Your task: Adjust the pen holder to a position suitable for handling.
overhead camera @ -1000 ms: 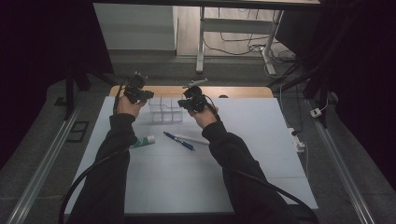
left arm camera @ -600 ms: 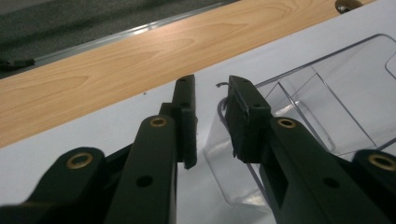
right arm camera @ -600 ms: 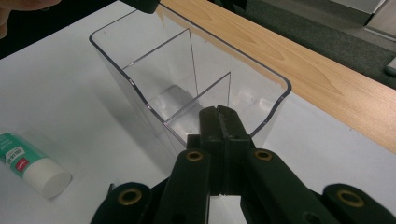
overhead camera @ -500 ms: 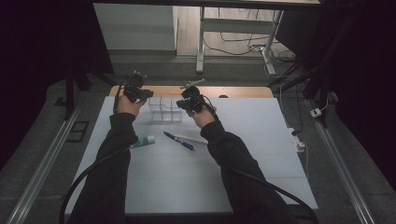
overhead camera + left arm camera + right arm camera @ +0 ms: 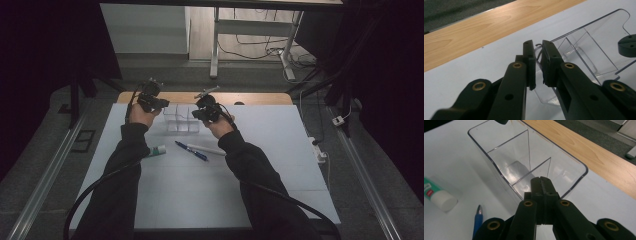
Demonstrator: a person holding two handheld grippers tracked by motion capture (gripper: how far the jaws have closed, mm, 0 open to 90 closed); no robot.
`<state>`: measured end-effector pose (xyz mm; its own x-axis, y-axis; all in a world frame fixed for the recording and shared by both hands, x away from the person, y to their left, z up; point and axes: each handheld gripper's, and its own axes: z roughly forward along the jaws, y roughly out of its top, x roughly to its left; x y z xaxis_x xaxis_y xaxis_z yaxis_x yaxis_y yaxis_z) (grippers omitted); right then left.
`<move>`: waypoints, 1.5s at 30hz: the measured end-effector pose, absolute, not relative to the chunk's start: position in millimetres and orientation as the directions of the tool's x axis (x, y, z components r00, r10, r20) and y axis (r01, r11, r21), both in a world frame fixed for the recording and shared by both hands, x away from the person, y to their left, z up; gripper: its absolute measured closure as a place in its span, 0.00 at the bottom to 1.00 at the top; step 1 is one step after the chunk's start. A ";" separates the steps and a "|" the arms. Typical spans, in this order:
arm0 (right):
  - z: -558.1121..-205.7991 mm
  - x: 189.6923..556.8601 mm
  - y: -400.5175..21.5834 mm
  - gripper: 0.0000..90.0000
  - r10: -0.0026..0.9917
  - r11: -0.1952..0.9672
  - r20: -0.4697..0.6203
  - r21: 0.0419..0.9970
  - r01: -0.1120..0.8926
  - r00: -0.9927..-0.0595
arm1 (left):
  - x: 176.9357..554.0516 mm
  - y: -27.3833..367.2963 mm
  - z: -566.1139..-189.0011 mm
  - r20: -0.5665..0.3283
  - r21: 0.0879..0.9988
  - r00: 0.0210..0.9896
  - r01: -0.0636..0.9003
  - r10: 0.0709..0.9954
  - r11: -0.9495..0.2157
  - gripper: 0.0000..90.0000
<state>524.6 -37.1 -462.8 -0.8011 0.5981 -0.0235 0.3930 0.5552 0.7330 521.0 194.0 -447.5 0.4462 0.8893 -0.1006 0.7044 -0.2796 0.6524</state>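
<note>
the clear divided organizer [image 5: 181, 119] at the desk's [image 5: 280, 150] far edge looks light, rigid and slick, each end wall pinched by left tongs [image 5: 538, 65] and right tongs [image 5: 541, 195], best held there.

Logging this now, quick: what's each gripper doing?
Left gripper: shut on the clear organizer's end wall.
Right gripper: shut on the organizer's opposite wall.

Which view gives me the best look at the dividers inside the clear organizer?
The right gripper view: it looks down into the clear organizer, so the partition walls and compartments read clearly. The left gripper view shows one end of it past the fingers. In the high view it is a small pale shape between the hands.
</note>
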 end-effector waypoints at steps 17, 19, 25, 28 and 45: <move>-461.5 507.7 -78.5 1.00 0.604 0.551 0.000 0.722 0.418 -0.797 | 498.5 152.1 -443.2 -0.081 0.642 0.482 0.695 0.873 -0.324 0.90; -461.6 504.5 -84.1 1.00 0.612 0.538 0.016 0.725 0.431 -0.791 | 496.2 148.1 -443.4 -0.085 0.646 0.489 0.690 0.868 -0.325 0.89; -460.9 497.5 -97.7 1.00 0.614 0.531 0.028 0.724 0.440 -0.789 | 489.6 138.4 -442.5 -0.080 0.651 0.514 0.676 0.854 -0.346 0.89; -460.9 495.0 -102.6 1.00 0.614 0.527 0.032 0.727 0.440 -0.788 | 486.7 135.2 -442.4 -0.084 0.654 0.523 0.671 0.848 -0.349 0.88; -458.9 482.3 -130.2 1.00 0.628 0.511 0.045 0.729 0.455 -0.777 | 478.5 116.3 -441.5 -0.094 0.669 0.579 0.639 0.810 -0.379 0.87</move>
<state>482.3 -130.2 -458.9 -0.7769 0.6280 0.0451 0.4555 0.5111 0.7289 478.5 116.3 -441.5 0.5786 0.8102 -0.0936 0.6389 -0.3789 0.6695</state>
